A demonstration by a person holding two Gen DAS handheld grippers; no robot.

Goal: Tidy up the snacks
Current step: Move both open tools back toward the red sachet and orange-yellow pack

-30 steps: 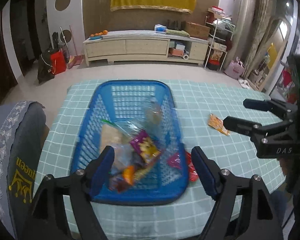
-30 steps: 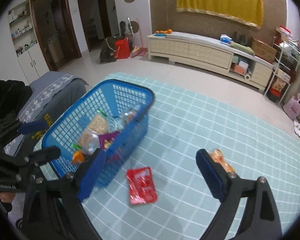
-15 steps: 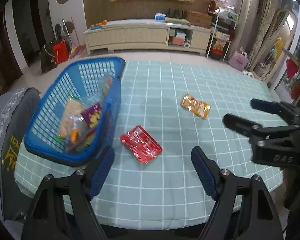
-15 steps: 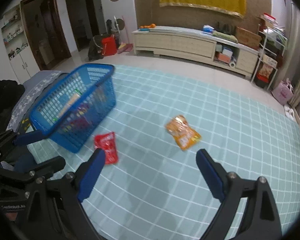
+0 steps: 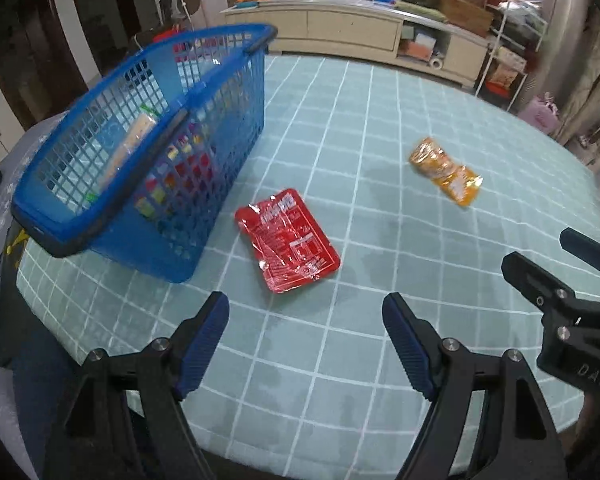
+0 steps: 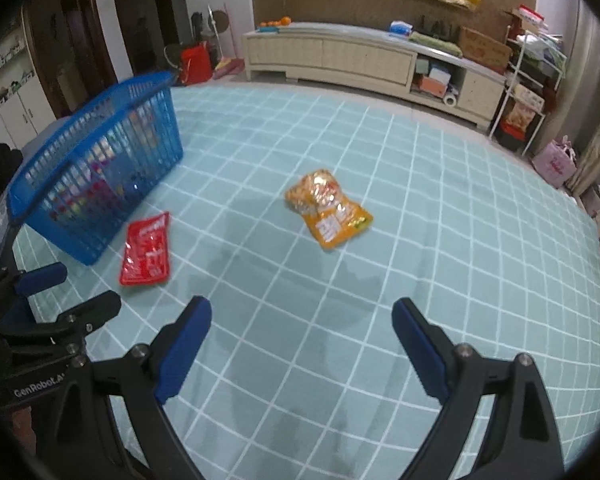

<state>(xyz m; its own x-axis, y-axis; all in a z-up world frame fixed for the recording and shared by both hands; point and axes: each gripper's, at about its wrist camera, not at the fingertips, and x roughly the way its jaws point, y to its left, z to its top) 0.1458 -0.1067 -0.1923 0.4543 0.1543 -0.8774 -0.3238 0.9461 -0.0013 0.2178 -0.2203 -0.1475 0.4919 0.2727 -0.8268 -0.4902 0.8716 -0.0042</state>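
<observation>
With both hand-held grippers gaping empty, the left hand-held gripper (image 5: 305, 314) should straddle the red packet (image 5: 287, 240) squarely, the right hand-held gripper (image 6: 302, 318) the orange packet (image 6: 327, 208).

Left wrist view: taken from behind the left tongs (image 5: 305, 312), angled steeply down onto the desk (image 5: 380, 360), facing the far sideboard (image 5: 340, 28).
Left view nearness: the red packet (image 5: 288, 240) is seen just ahead of the tips; the blue basket (image 5: 148, 152) is near on the left.
Right wrist view: taken from behind the right tongs (image 6: 302, 316), angled down, facing the same wall.
Right view nearness: the orange packet (image 6: 328, 208) is seen ahead, centred.
Shared: desk, basket, both packets and sideboard are seen in both views; each view's edge is entered by the other tongs.
</observation>
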